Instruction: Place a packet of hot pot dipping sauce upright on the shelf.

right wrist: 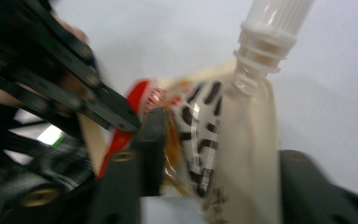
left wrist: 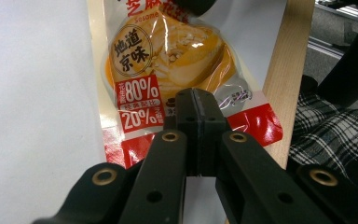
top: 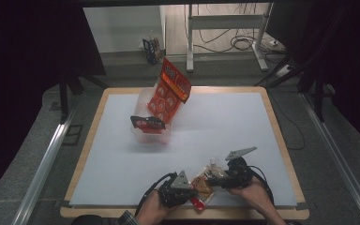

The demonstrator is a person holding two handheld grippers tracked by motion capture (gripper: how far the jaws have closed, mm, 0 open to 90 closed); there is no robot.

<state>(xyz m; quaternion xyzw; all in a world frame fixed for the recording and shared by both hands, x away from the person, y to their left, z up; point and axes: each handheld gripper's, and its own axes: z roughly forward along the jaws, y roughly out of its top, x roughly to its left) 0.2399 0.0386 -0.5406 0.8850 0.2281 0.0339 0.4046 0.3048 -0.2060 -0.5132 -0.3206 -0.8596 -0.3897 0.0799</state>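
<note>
Tabletop [top: 122, 140] covered in white stretches ahead of us, with a wooden rim around it. Toward its far left of centre stands a clear plastic bin [top: 143, 133], and a red snack bag [top: 168, 91] leans out of it, tilted up to the right; a dark packet [top: 146, 123] hangs at the bin's near wall.

At the near edge, our left gripper [top: 187, 190] lies low on the tabletop, held by the left hand [top: 152, 211]. Seen in the left gripper view, its jaws are pressed fully together, with the red bottom edge of a sauce pouch [left wrist: 168, 56] pinched between their tips. The pouch lies flat on the white cover, its orange picture and red label facing up, close to the wooden rim [left wrist: 286, 70] of the tabletop.

Just right of it, our right gripper [top: 214, 178] reaches in toward the pouch from the right, held by the right hand [top: 253, 192]. In the right gripper view the pouch's upper part sits between the two jaws, its white screw cap [right wrist: 275, 28] pointing up and away. The jaws stand at a middling width around the pouch; that view is blurred, and we cannot tell whether both pads already press on it.
</note>
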